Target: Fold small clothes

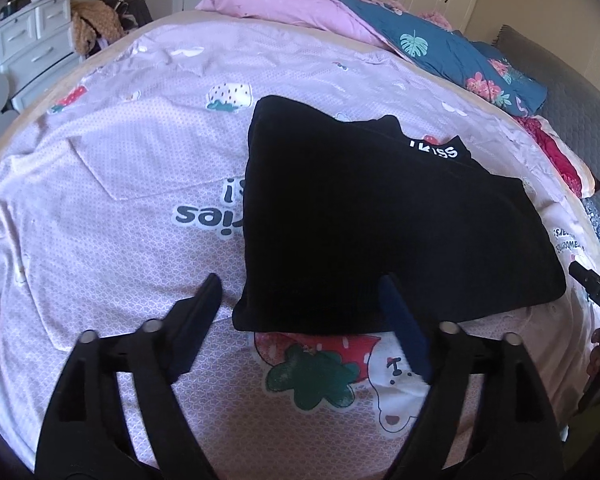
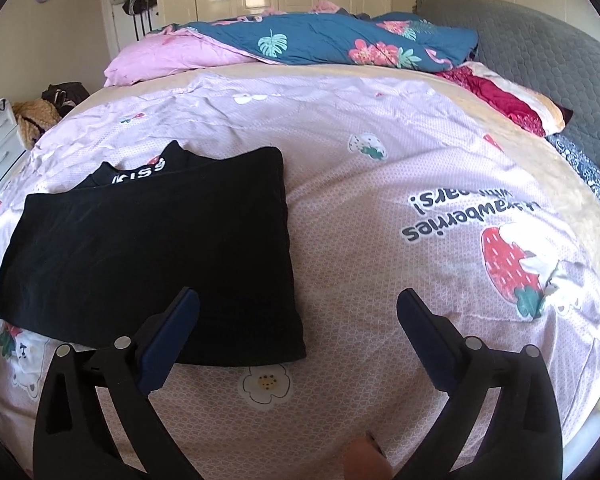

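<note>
A black garment [image 1: 380, 208], folded into a rough rectangle with white "KISS" lettering at its collar, lies flat on the pink strawberry-print sheet [image 1: 120, 200]. My left gripper [image 1: 300, 284] is open above the garment's near left corner, and its pads do not touch the cloth. In the right wrist view the same garment [image 2: 152, 248] lies at the left. My right gripper [image 2: 299, 296] is wide open over its near right corner, with nothing held. One of the right gripper's fingers [image 1: 596, 292] shows at the left wrist view's right edge.
A teal floral quilt [image 2: 332, 40] and a pink quilt [image 2: 168, 60] are bunched at the far side of the bed. A red blanket [image 2: 504, 100] and a grey headboard [image 2: 540, 52] are at the right. White drawers [image 1: 32, 40] stand beyond the left edge.
</note>
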The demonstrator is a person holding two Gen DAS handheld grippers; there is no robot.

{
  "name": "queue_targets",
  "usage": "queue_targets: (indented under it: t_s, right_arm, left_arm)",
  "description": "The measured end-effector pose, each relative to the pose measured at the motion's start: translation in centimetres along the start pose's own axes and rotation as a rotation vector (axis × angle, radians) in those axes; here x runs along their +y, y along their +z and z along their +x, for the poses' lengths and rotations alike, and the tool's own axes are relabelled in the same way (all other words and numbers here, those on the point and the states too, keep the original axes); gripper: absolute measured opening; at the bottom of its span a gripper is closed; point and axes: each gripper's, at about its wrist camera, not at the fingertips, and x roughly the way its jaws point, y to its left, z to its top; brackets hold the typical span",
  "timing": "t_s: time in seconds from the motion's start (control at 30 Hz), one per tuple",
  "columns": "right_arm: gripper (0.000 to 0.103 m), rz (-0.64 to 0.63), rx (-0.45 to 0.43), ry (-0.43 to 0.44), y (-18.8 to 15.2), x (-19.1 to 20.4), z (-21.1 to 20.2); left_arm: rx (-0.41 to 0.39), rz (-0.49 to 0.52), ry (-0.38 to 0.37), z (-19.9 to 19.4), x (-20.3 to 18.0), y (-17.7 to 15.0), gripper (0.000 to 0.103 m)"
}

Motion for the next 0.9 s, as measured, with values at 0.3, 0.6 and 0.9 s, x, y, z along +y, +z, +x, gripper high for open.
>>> queue_targets:
  t_s: [0.3,0.6,0.9]
  right_arm:
    - [0.099,-0.031,-0.03,0.011,0.2,1.5,-0.7]
    - [0.099,-0.135,-0.056,0.038,0.2,5.8,-1.2]
    - [0.099,-0.231,-0.074,0.082,-0.2,10.7,-1.4]
  left_arm:
    - [-0.023,-0.002,-0.009,-0.6,-0.1,0.2,0.093]
    - [-0.024,-0.027,0.045,-0.5,0.9,0.4,0.094]
    - [-0.02,-0.081,0.052,-0.5,2.7,0.8,0.094]
